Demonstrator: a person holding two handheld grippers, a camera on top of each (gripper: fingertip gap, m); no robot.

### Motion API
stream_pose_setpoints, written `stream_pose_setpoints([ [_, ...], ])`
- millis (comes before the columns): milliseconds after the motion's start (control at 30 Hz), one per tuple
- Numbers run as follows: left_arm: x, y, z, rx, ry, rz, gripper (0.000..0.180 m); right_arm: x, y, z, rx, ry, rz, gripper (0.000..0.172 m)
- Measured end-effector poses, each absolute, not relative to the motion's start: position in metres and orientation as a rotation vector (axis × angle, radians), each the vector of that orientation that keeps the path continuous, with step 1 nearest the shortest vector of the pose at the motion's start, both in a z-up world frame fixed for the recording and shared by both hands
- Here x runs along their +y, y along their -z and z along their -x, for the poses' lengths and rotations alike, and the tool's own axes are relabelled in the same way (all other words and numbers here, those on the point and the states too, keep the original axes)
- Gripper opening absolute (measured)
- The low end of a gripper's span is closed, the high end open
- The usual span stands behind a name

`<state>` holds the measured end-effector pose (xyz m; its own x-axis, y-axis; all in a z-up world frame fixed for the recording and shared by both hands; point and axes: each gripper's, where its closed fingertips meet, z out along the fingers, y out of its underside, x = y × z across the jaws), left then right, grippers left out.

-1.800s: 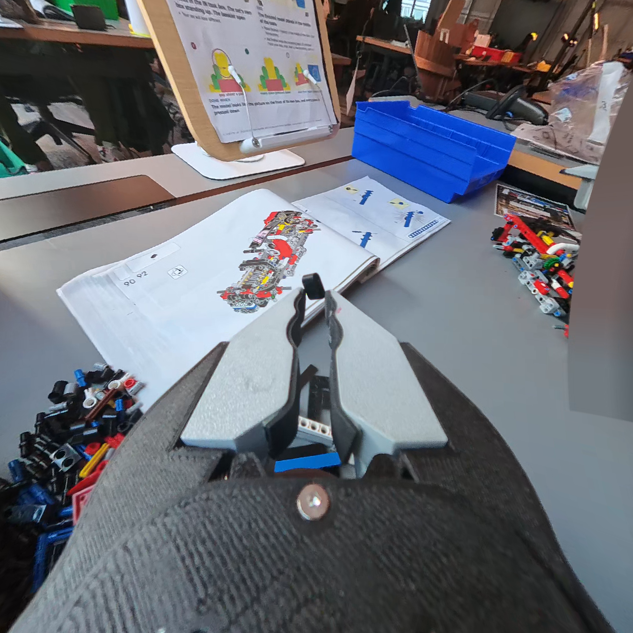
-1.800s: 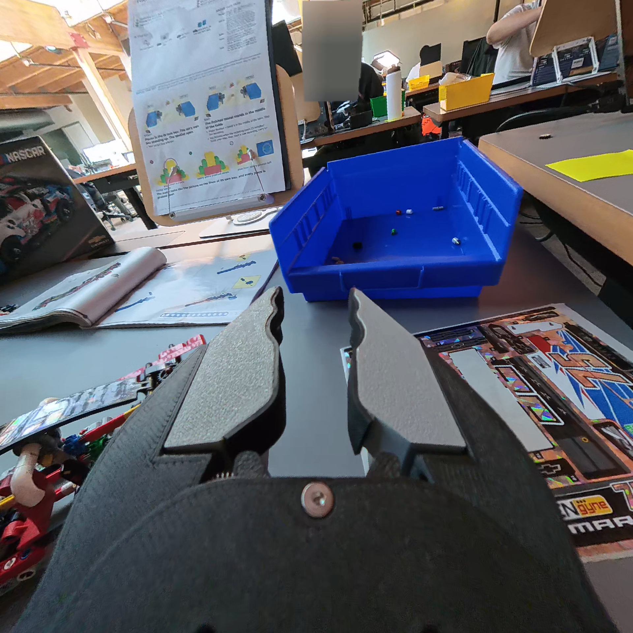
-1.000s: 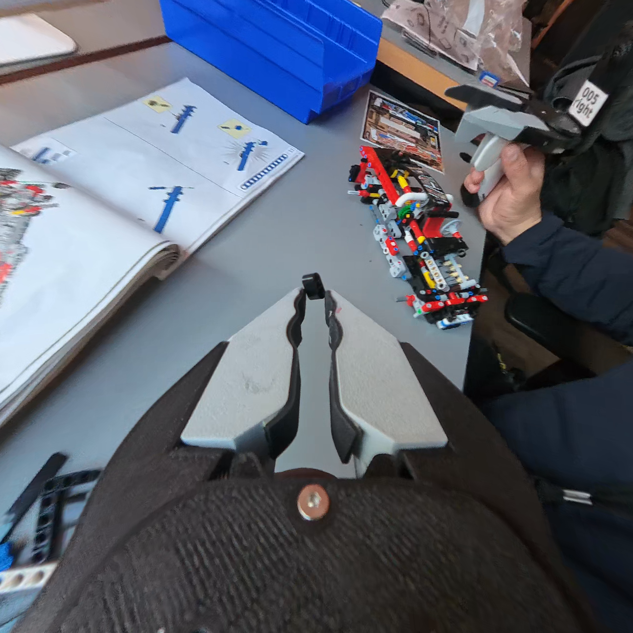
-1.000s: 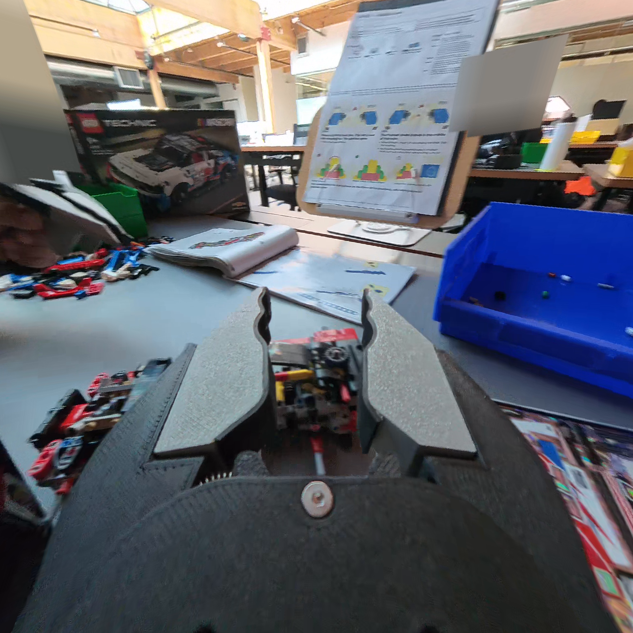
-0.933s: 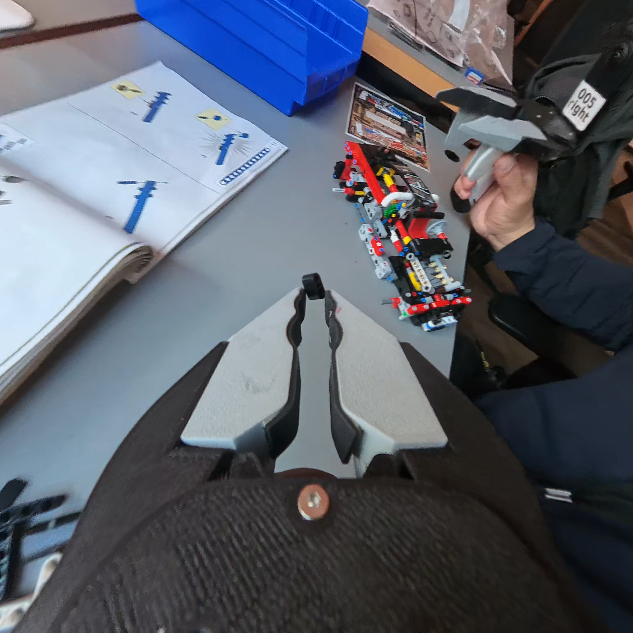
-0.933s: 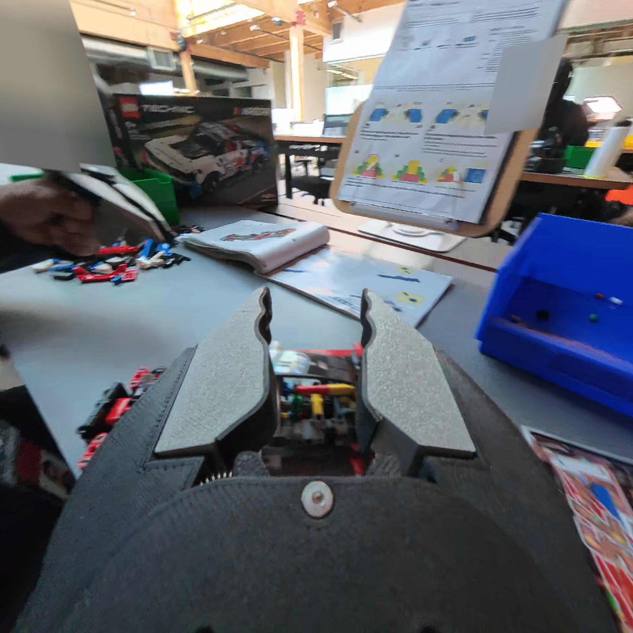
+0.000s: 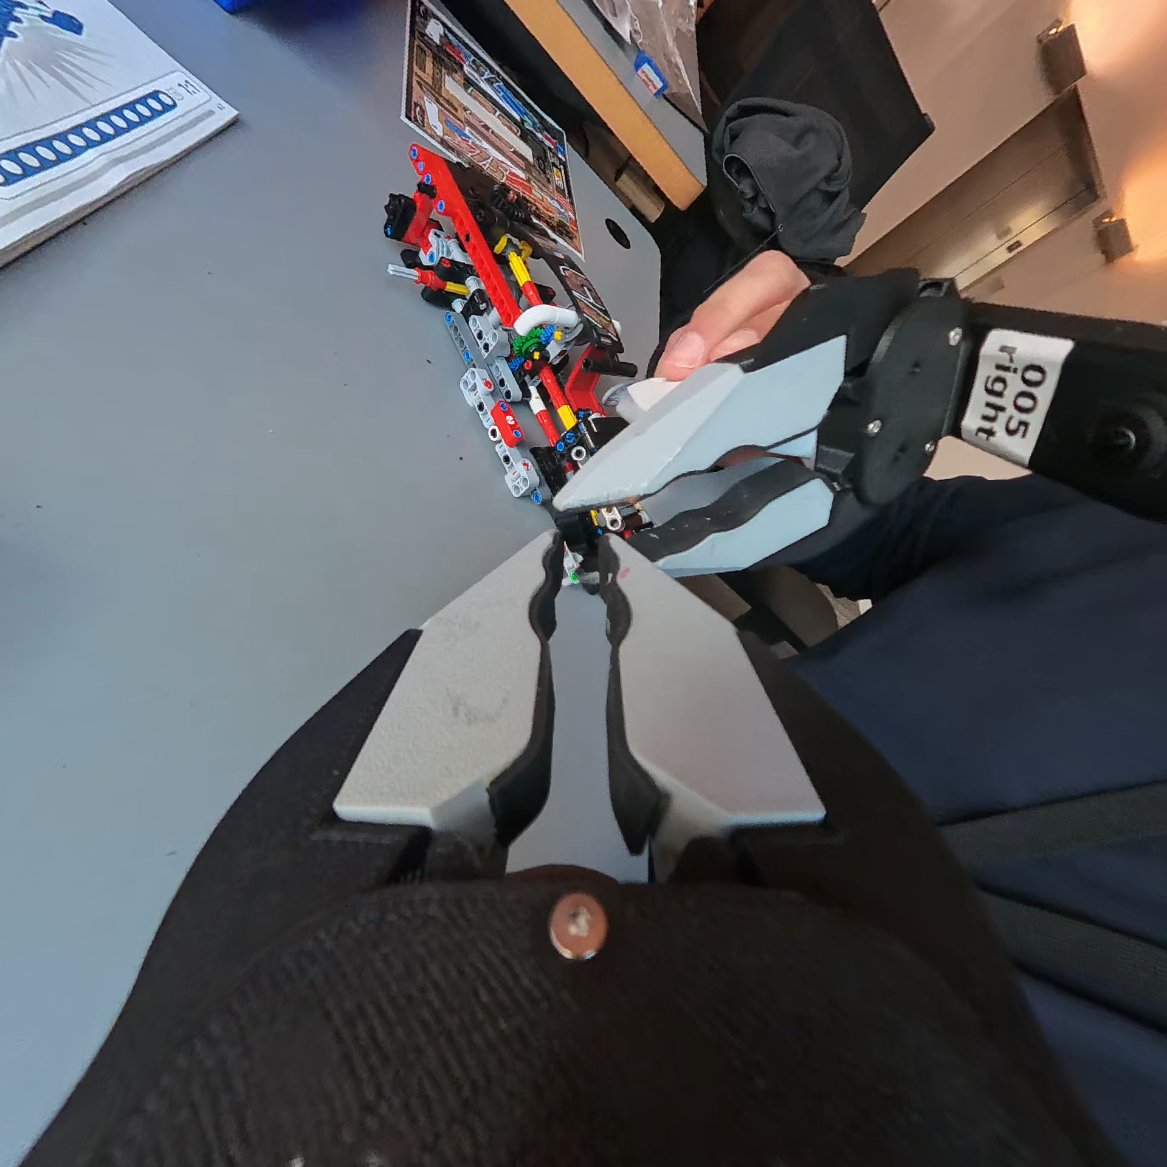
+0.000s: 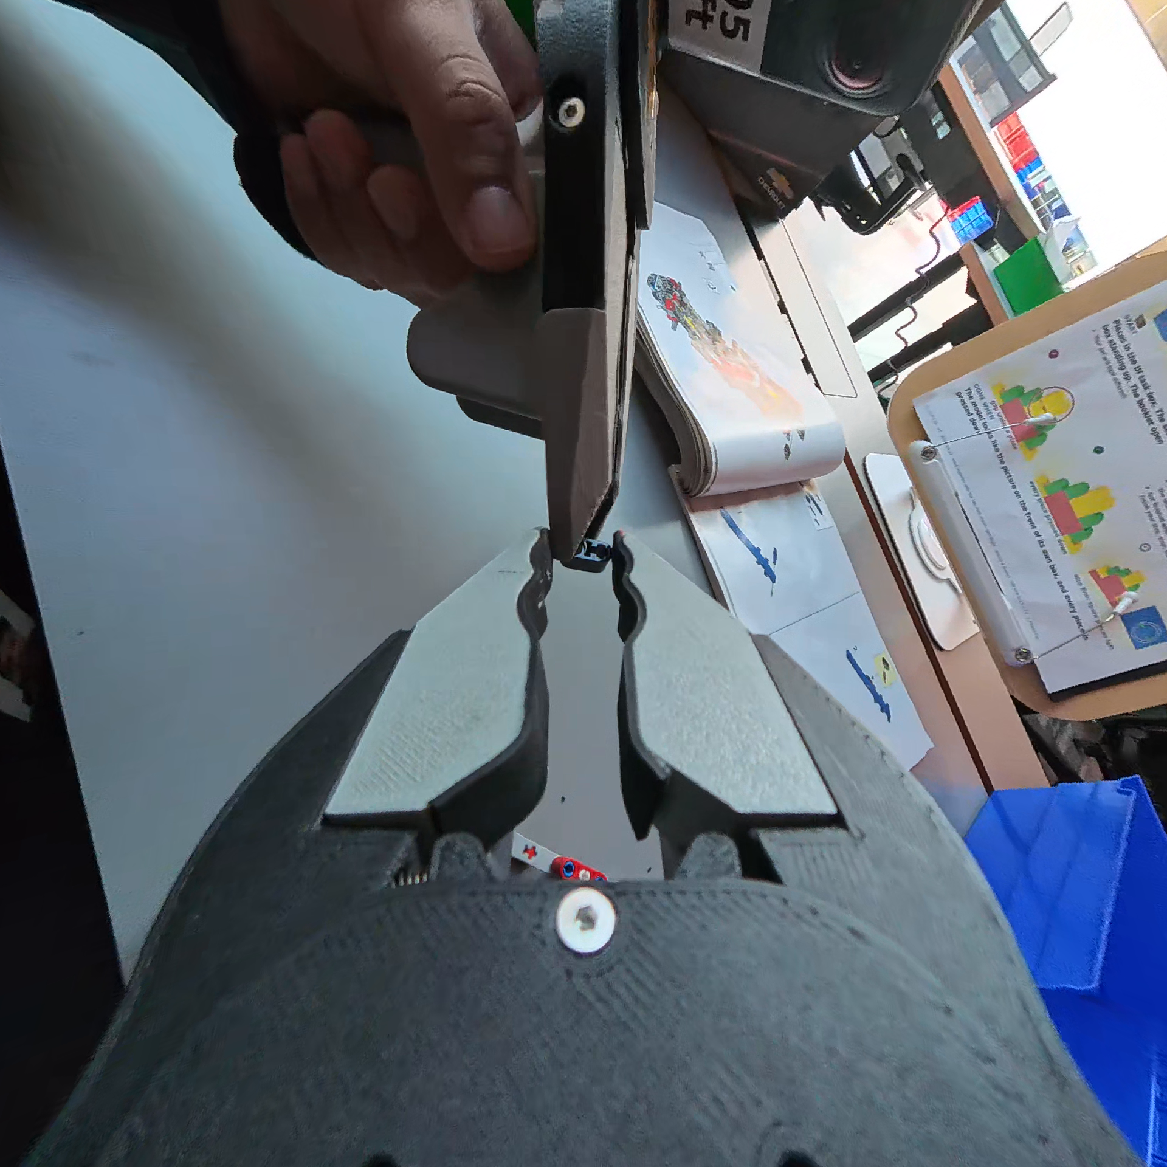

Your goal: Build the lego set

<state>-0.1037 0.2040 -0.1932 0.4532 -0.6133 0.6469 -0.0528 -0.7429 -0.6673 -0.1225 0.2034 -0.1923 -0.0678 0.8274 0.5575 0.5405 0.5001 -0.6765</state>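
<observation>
Pinching a small black peg (image 8: 590,559) beside the toy car frame (image 7: 505,328) on the counter (image 7: 221,442), left tongs (image 7: 578,556) held it while right tongs (image 8: 578,556) closed on its free end; it looked light, stiff, best gripped endwise.

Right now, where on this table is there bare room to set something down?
The grey tabletop is bare between the instruction booklet and the brick model. It is crowded at the table edge, where the left gripper and right gripper meet.
</observation>
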Motion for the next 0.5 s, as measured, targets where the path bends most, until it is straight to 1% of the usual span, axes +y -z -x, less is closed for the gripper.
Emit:
stream_pose_setpoints([
  [500,0.2065,0.1868,0.1081,0.506,1.312,2.09,0.007,0.2044,0.1867,0.1244,-1.665,-0.39,1.166,0.013],
])
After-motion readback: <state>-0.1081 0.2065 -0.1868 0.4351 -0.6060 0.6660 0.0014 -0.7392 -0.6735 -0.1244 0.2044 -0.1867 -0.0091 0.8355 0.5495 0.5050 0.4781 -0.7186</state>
